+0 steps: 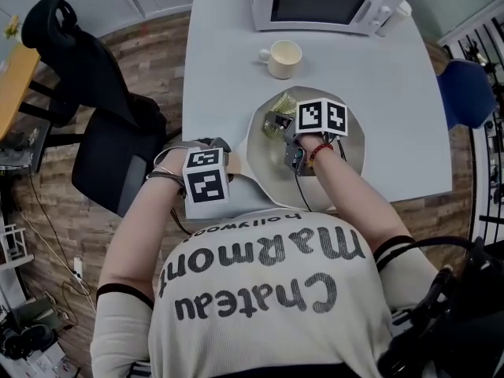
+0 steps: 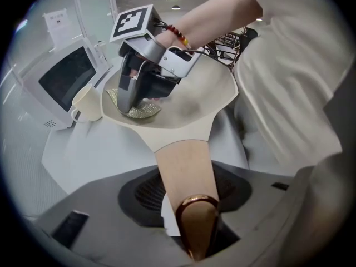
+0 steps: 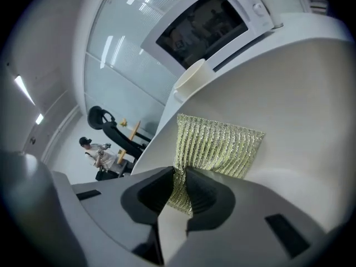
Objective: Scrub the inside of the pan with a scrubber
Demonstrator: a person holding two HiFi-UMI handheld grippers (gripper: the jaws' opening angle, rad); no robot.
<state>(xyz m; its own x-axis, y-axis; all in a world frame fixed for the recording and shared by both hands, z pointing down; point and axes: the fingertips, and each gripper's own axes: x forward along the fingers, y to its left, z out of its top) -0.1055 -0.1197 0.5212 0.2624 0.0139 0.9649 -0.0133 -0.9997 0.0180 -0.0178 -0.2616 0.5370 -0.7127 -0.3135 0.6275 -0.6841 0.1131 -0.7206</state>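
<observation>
The pan [image 2: 194, 93] looks mid-scrub — our left gripper [image 2: 196, 221] clamps its handle [image 2: 181, 166], our right gripper [image 3: 178, 191] pinches the scrubber [image 3: 222, 143] just ahead — next we should sweep it firmly over the pan's inside.

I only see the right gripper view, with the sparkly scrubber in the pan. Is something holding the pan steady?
Observer: Yes. The left gripper is shut on the pan's handle.
Operator: What does the handle look like?
Observer: Pale tan, with a shiny brown end, in the left gripper view.
Operator: Is the cup touching the pan?
Observer: No. In the head view the cup stands apart from the pan, toward the microwave.
</observation>
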